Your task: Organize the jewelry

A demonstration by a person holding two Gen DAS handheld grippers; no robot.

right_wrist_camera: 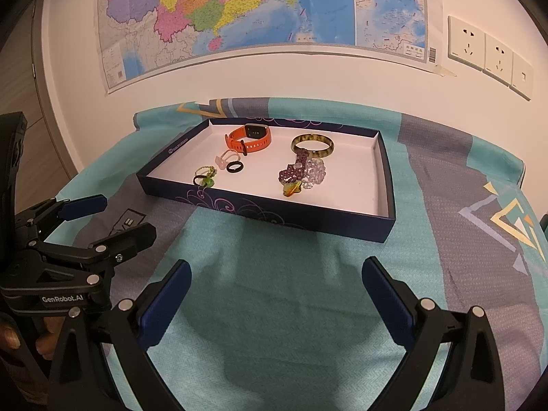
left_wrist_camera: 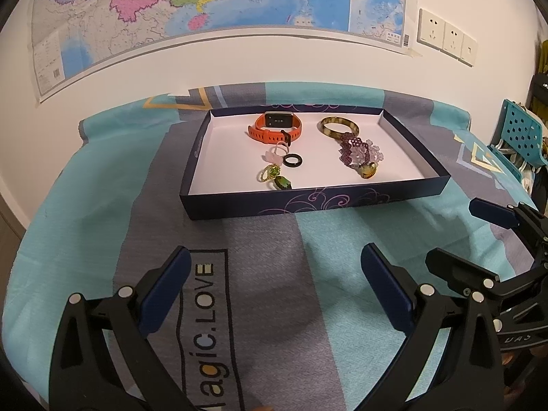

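Observation:
A shallow dark-blue tray with a white floor sits on the bed. In it lie an orange watch, a tortoiseshell bangle, a purple beaded bracelet, a black ring, a pink ring and green beaded rings. My left gripper is open and empty, in front of the tray. My right gripper is open and empty beside it.
The bed cover is teal and grey with printed lettering. A wall with a map and sockets stands behind the tray. A teal perforated chair stands at the right edge of the bed.

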